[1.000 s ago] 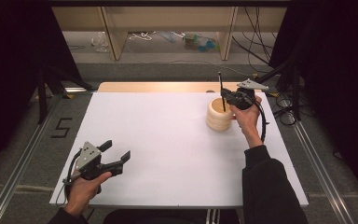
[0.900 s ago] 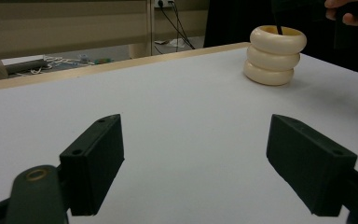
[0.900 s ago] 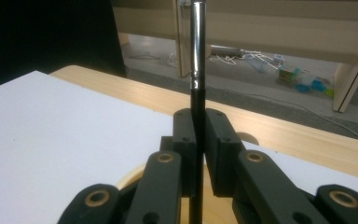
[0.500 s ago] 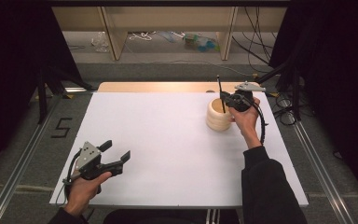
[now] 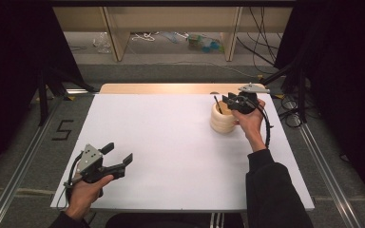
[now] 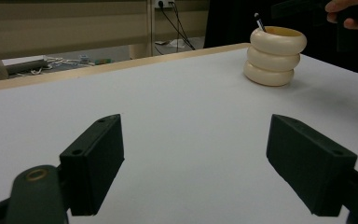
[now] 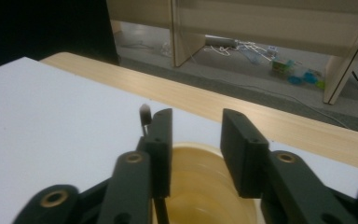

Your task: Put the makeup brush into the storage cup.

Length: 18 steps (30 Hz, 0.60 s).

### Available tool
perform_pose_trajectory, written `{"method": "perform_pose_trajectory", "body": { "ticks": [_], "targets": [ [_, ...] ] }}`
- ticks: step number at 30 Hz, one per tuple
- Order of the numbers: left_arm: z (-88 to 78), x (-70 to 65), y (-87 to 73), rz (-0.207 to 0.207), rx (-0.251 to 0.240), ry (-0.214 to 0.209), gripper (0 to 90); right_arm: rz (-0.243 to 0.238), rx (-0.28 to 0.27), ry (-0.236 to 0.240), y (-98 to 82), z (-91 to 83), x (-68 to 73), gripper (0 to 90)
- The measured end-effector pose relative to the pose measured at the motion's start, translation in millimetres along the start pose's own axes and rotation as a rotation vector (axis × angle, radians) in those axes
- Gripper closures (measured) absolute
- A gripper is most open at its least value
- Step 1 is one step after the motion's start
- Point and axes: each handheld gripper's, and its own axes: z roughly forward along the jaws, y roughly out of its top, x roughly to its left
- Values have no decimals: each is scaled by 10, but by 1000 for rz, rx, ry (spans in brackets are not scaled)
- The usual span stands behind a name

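While the right claw, jaws just parted and gripping nothing, hovers over the cream ribbed ring-stacked holder at the white worktop's far right, its left jaw hides most of the thin black pen inside; the left claw gapes empty.

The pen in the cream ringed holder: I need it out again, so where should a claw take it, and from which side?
Grip the pen by the bare tip that sticks above the holder, coming from straight above. It leans against the rim, and the rest of it sits inside the holder's wall. The right claw hangs over the mouth, its jaws just opened and apart.
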Motion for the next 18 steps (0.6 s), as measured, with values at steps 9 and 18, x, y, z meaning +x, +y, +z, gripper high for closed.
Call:
{"method": "perform_pose_trajectory", "body": {
  "ticks": [9,18],
  "targets": [
    [-2,0,3,2,-3,-1,189,40,0,2,76,-80,82,471],
    [-10,3,7,-2,-5,2,189,31,3,2,132,-210,191,367]
  ]
}}
